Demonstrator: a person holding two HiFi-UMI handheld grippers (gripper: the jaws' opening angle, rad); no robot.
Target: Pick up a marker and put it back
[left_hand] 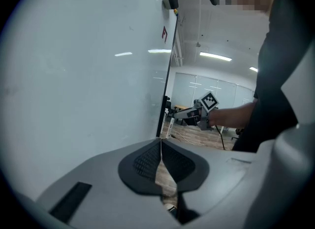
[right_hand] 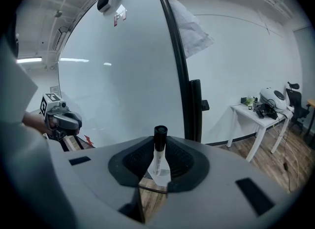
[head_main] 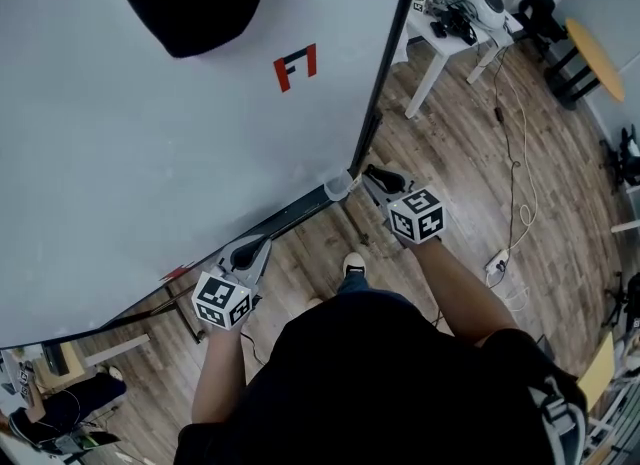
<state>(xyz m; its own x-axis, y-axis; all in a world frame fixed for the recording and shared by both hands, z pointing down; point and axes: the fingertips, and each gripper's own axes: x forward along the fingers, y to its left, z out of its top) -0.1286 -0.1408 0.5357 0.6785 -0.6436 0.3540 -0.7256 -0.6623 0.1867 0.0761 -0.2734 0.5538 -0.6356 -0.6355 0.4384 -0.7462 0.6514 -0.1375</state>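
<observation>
Marker [right_hand: 158, 163] with black cap sits clamped in the right gripper [right_hand: 160, 148].

Whiteboard [head_main: 150, 153]: ahead and left of the person.
Tray [head_main: 295, 215]: along the whiteboard's lower edge.
Left gripper [head_main: 250, 249]: just before the tray, well apart from the right one.
Right gripper [head_main: 369, 176]: at the tray's right end.
Marker [right_hand: 158, 155]: upright between the right jaws.
Counter [head_main: 433, 73]: behind, right of the whiteboard.
Power strip [head_main: 497, 261]: on the floor [head_main: 470, 173], right.

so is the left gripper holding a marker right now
No, the left gripper is shut on nothing; the marker sits clamped in the right gripper.
</observation>
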